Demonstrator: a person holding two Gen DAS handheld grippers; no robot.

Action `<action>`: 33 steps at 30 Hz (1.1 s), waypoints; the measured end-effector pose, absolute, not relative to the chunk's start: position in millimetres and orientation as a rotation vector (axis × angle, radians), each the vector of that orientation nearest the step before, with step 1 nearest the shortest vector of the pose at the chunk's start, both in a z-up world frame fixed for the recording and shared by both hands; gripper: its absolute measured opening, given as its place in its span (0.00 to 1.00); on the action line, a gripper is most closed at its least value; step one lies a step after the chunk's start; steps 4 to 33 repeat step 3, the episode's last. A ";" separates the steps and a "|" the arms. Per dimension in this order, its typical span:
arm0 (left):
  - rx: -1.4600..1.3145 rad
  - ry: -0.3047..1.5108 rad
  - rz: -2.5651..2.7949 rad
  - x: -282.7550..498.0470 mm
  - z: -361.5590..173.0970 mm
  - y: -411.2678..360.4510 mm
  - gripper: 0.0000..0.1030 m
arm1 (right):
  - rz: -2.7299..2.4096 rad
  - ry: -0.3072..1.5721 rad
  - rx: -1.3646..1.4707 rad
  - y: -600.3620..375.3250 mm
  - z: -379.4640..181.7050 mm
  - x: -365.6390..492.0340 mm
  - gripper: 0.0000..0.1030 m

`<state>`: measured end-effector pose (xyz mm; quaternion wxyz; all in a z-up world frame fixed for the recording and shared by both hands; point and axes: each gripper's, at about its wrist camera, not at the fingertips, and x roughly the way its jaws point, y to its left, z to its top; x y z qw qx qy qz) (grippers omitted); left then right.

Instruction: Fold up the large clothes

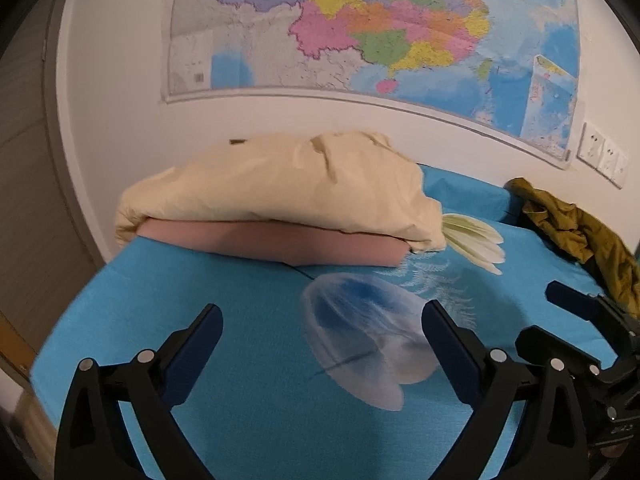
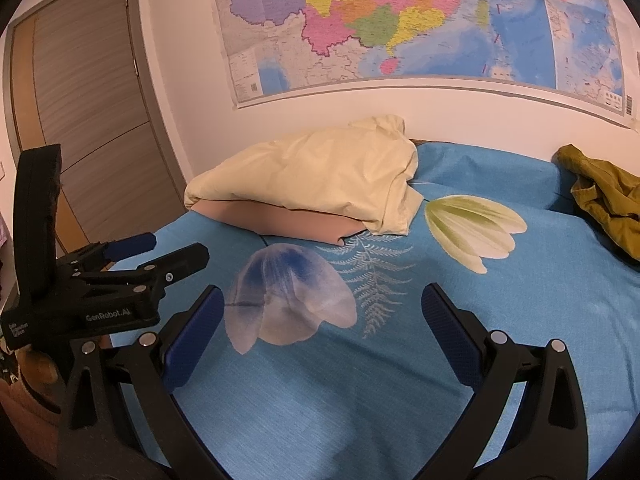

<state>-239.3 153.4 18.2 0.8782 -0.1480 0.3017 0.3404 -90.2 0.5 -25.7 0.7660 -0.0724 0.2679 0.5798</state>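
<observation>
So, both tongs hover over the blue bedsheet [image 2: 400, 400], and neither has anything in it: the left gripper [image 1: 322, 320] is spread wide, the right gripper [image 2: 322, 304] is spread just as wide, nothing between the pads. The garment [image 2: 600, 196], an olive heap, sits crumpled at about two o'clock in both views, well apart from either tool, up near the wall under the map [image 2: 400, 20]. At twelve o'clock a cream pillow [image 2: 312, 180] rests on a pink one [image 2: 280, 220]. The fold hasn't begun, I'd say; the reach comes first. The risk? That heap is bunched, so a pinch could catch several layers at once, or snag the sheet beneath and drag it along. And the two tools ride close together, so crossing toward two o'clock could knock one against the other.
</observation>
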 end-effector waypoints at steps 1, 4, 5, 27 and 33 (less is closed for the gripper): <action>-0.321 0.633 0.686 -237.2 16.6 153.2 0.93 | 1.257 0.583 -0.155 -1.0 -25.9 -88.9 0.95; -0.361 0.645 0.628 -232.7 12.6 152.8 0.93 | 1.248 0.589 -0.148 -4.7 -26.1 -86.8 0.95; -0.361 0.645 0.628 -232.7 12.6 152.8 0.93 | 1.248 0.589 -0.148 -4.7 -26.1 -86.8 0.95; -0.361 0.645 0.628 -232.7 12.6 152.8 0.93 | 1.248 0.589 -0.148 -4.7 -26.1 -86.8 0.95; -0.361 0.645 0.628 -232.7 12.6 152.8 0.93 | 1.248 0.589 -0.148 -4.7 -26.1 -86.8 0.95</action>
